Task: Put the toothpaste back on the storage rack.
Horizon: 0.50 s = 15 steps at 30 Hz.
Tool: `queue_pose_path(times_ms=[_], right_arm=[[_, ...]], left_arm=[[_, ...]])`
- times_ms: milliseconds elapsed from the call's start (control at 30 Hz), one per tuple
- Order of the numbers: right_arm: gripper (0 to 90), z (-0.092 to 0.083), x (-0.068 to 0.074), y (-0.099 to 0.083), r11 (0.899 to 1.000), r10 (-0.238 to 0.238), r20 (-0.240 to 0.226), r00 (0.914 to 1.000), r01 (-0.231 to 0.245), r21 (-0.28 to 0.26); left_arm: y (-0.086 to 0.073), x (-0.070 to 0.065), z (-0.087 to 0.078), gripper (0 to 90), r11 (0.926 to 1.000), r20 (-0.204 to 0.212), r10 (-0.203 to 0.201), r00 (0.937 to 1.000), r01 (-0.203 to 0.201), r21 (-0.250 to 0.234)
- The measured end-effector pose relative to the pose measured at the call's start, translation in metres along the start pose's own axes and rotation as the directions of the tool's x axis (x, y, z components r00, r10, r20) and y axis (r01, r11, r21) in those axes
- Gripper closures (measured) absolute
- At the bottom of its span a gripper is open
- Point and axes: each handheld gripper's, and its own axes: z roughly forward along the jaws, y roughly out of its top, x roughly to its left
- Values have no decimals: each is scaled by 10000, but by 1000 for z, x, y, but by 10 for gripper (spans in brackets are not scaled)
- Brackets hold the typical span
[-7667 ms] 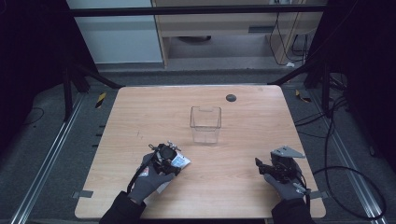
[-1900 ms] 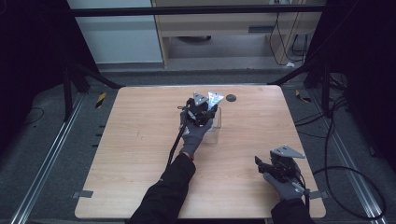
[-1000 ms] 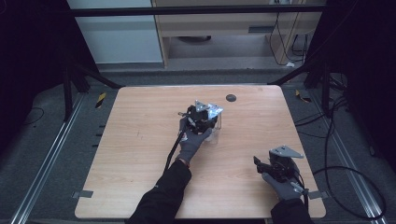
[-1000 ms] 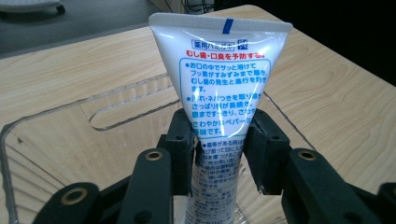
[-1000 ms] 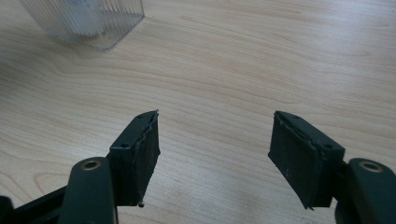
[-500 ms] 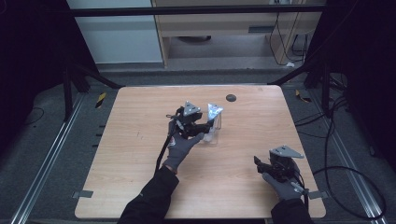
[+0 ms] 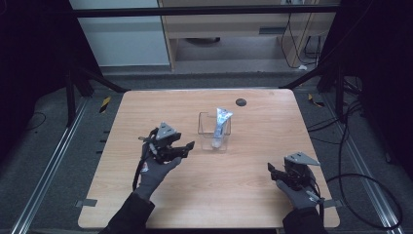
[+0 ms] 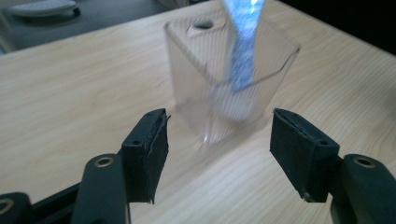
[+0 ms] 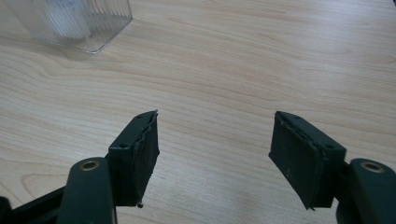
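Tube (image 7: pixel 222 126) leans inside the clear box (image 7: pixel 213 138); keep pulling the wide-open, empty left gripper (image 7: pixel 181 149), whose jaws have just been opening, toward 8 o'clock without nudging it, the empty right gripper (image 7: pixel 273 172) also open.

The tube (image 7: pixel 221 127) now stands in the clear box (image 7: pixel 205 141); the left claw (image 7: pixel 182 148), jaws just opened and empty, has drawn back left of the box

Light wood-grain table (image 7: pixel 263 195) is showing pale beige with fine darker streaks. Clear ribbed container (image 7: pixel 214 131) at table centre is looking colourless and see-through. Tube (image 7: pixel 221 126) inside it is showing white and blue print with a silvery top. Small round spot (image 7: pixel 240 102) at far right of the table is reading black. Left gripper (image 7: pixel 185 147) and right gripper (image 7: pixel 272 171) are showing black jaws with grey plates; gloves are looking grey.
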Motion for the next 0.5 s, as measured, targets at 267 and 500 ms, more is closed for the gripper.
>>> queue_pose_path(times_ms=[267, 500], right_arm=[[319, 0, -4, -2, 9997, 225, 65, 9997, -225, 73], [307, 0, -7, -3, 9997, 247, 65, 9997, -248, 68]], left_arm=[[-51, 27, -21, 352, 9957, -848, -576, 9947, 634, 676], [-66, 41, -39, 342, 9954, -1576, -538, 9860, 655, 696]])
